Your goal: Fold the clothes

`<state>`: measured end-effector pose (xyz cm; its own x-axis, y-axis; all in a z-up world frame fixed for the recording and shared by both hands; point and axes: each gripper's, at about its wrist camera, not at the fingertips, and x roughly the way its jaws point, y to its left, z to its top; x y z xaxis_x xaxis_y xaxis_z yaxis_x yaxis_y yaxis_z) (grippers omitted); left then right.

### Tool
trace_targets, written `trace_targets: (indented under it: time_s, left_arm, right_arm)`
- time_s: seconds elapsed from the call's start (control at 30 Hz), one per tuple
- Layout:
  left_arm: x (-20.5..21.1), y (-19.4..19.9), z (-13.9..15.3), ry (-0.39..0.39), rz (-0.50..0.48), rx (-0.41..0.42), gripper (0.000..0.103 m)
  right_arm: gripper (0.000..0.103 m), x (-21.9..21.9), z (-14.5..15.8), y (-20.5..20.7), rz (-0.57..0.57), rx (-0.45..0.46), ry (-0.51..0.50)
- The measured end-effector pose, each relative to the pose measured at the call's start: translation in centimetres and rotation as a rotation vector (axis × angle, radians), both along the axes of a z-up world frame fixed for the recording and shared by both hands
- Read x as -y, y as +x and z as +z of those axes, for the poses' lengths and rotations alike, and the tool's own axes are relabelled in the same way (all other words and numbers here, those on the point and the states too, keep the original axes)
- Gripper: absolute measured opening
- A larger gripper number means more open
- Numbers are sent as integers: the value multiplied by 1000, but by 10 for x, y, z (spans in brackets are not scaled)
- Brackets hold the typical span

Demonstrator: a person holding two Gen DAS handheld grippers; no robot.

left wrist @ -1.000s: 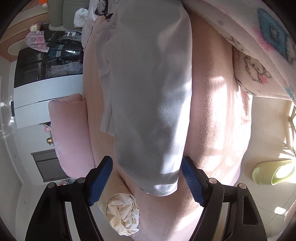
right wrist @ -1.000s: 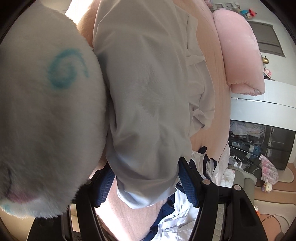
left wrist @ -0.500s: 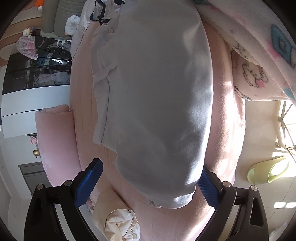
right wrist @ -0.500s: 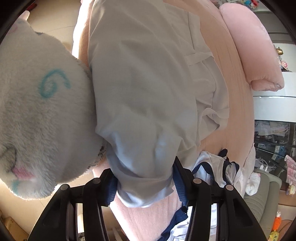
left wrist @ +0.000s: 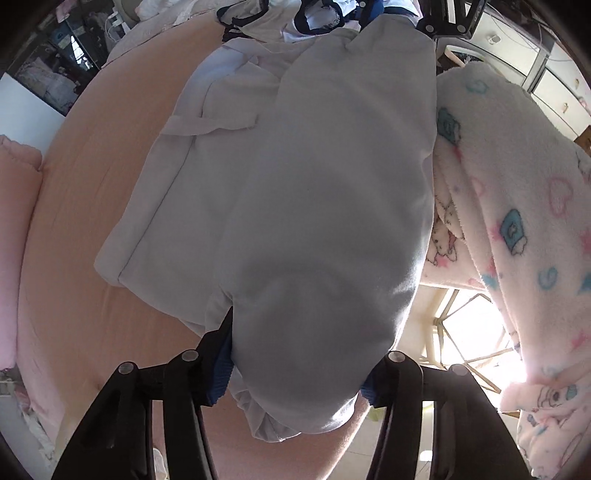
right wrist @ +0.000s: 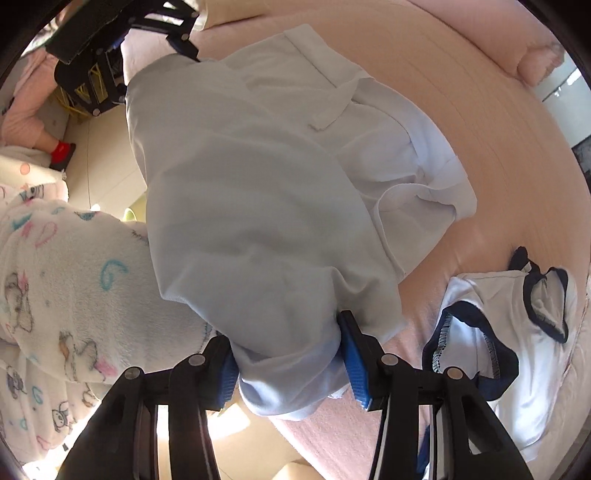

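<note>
A pale blue garment [left wrist: 314, 184] lies lengthwise folded on the pink bed [left wrist: 92, 177], with its near end bunched and raised. My left gripper [left wrist: 295, 374] points down at that end; its jaws are closing, and the blue pads [left wrist: 221, 363] press the bunched cloth between them. The garment's other end [right wrist: 258, 221] sits between the closing jaws of my right gripper [right wrist: 291, 369], whose pads [right wrist: 354, 363] squeeze the rolled hem. Each gripper also shows at the top of the other's view: right gripper [left wrist: 443, 20], left gripper [right wrist: 181, 40].
A white garment with navy trim [right wrist: 517, 332] lies on the bed beside the right gripper. White fleece with cartoon prints [left wrist: 517, 221] hangs along the bed's edge. A pink pillow [right wrist: 532, 62] lies at the far side. Tiled floor [right wrist: 99, 147] shows beyond the edge.
Both grippers have tilted down over the garment and risen. Their jaws have narrowed onto its two ends, and the cloth is now bunched and lifted between the pads.
</note>
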<state>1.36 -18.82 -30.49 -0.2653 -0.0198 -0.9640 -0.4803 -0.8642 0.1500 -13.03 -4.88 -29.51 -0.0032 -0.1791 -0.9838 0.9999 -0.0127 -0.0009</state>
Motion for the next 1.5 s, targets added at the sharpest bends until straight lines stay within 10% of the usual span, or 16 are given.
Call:
trace_targets:
  time_s: [0.27,0.5,1.13,1.5]
  left_arm:
    - [49,-22,13,352,307,52,44]
    - [75,-34,15,504,447,77,43]
    - [151,-46,6,805,853,57,43]
    - [175,-62,-5,851,1004,44,43]
  right_arm:
    - [40,-11,5,-33,-185,208,-82]
    - [40,-23,10,-41,-301,303,-134]
    - [40,-15,40,-104,-610,462,-301]
    - [41,-1,25,-139,-799,503,-294]
